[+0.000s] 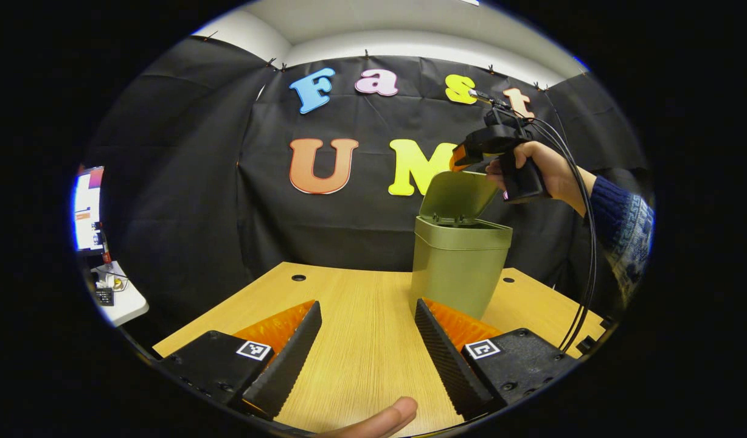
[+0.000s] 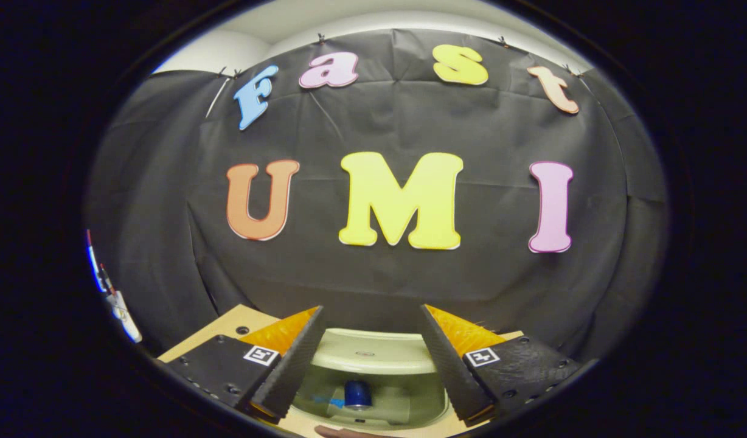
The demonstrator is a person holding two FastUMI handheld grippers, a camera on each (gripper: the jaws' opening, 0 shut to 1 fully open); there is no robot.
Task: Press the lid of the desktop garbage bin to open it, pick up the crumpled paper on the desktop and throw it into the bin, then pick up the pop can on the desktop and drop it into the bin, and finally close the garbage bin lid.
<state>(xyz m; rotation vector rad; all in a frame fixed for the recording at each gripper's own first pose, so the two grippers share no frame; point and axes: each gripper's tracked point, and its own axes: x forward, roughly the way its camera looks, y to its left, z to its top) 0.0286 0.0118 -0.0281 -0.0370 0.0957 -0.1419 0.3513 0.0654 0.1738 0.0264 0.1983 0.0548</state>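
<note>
Now, left tool [image 1: 367,347] low over the surface [image 1: 361,304], jaws spread wide, nothing between them but bare wood. Bin [image 1: 458,267] upright just ahead and to the right of its right finger, apart from it. Lid [image 1: 458,194] swung up on its hinge, tilted back, mouth open. Fingertip [image 1: 385,420] of the holding hand poking in at the bottom edge, beneath the tool.

Right tool [image 1: 471,155], seen from the left gripper view, held high by a hand [image 1: 544,173] with a patterned sleeve [image 1: 623,225], just above and behind the raised lid; touching or merely close, cannot tell. Cables [image 1: 583,261] trailing down from it toward the surface edge.

From the right gripper view, right tool [image 2: 370,359] poised above the bin [image 2: 373,353], jaws parted wide, gripping nothing. Straight below, between the fingers, open mouth of the bin with the can [image 2: 357,394] lying inside, blue, end-on. Something pale beside the can down there, possibly the paper, too blurred to be sure. Corner of the surface [image 2: 227,328] to the left of the left finger.

Off to the far left of the left tool, a lit screen [image 1: 87,210] and a small white table [image 1: 121,301] with clutter.
</note>
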